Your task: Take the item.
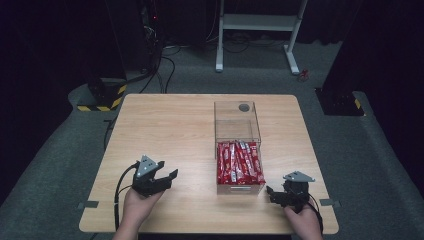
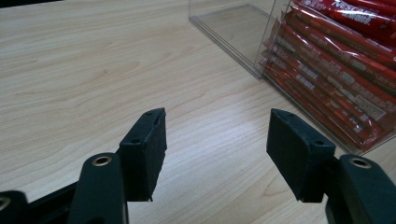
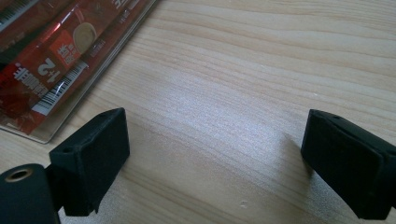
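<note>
Both grippers rest low on the wooden table [image 1: 165, 125], jaws spread and empty: left gripper [image 1: 167, 176] left of the clear box [image 1: 237, 125], right gripper [image 1: 272, 194] just beside its near right corner. Red sachets [image 1: 240, 162] fill the box's near half. Likely step: approaching the box. Best to close in squarely, since the clear walls could slide.

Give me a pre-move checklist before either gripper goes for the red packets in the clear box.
1. Left gripper open with nothing between the jaws: ok.
2. Right gripper open with nothing between the jaws: ok.
3. Clear box upright on the table: ok.
4. Red packets lying in the near part of the box: ok.
5. Near part open on top for reaching in: cannot tell.
</note>
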### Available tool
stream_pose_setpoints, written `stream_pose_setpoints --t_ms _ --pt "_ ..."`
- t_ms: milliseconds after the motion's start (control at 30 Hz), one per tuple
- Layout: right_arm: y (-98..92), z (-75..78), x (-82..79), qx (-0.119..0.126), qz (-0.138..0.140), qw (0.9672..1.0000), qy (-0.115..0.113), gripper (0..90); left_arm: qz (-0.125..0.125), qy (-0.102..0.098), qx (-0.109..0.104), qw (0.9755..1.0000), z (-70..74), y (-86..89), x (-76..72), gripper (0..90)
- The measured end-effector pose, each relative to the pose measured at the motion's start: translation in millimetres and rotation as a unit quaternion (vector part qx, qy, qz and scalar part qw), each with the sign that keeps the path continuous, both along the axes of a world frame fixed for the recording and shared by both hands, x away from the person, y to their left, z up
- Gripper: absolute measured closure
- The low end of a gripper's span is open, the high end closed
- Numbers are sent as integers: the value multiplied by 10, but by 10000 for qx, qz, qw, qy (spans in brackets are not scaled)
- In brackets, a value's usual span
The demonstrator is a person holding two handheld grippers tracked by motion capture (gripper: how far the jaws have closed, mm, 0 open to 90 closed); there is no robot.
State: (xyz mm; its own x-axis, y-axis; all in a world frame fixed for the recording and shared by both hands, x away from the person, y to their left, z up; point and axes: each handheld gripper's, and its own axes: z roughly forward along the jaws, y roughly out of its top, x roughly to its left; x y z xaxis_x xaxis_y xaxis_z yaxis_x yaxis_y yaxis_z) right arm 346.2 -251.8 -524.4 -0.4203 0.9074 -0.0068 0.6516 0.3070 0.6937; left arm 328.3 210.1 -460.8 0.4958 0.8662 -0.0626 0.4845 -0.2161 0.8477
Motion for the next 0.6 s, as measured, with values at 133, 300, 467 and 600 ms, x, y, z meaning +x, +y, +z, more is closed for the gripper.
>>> stream_pose_setpoints --t_ms 133,300,467,600 --pt "0 0 0 -2 0 10000 -1 76 -63 -43 -28 10000 69 -35 7 387" --pt "0 0 0 -2 0 10000 -1 76 -184 -117 34 9998 124 -136 1 388" --pt "0 0 0 -2 0 10000 -1 76 -285 -144 -2 9995 127 -224 -12 380" --pt "0 0 0 -1 0 10000 0 76 -356 -189 15 9992 138 -283 -12 378"
